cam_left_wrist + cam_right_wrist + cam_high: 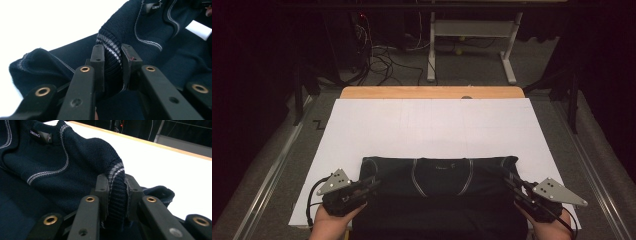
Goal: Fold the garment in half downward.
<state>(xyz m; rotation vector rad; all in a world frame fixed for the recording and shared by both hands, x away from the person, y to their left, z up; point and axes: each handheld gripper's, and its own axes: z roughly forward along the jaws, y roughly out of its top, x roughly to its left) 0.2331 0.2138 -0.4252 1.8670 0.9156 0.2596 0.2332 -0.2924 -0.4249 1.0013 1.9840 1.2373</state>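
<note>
Sweater (439, 172) cuffs pinched in left hand-held gripper (113, 56), right hand-held gripper (117, 185).

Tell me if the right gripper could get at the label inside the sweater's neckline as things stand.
Probably not yet: the right gripper is shut on the sweater's ribbed edge; the label lies uncovered.

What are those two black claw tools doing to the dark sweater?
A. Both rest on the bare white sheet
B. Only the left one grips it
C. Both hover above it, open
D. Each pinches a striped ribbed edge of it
D: the left gripper and right gripper each clamp the sweater's striped ribbing.
</note>
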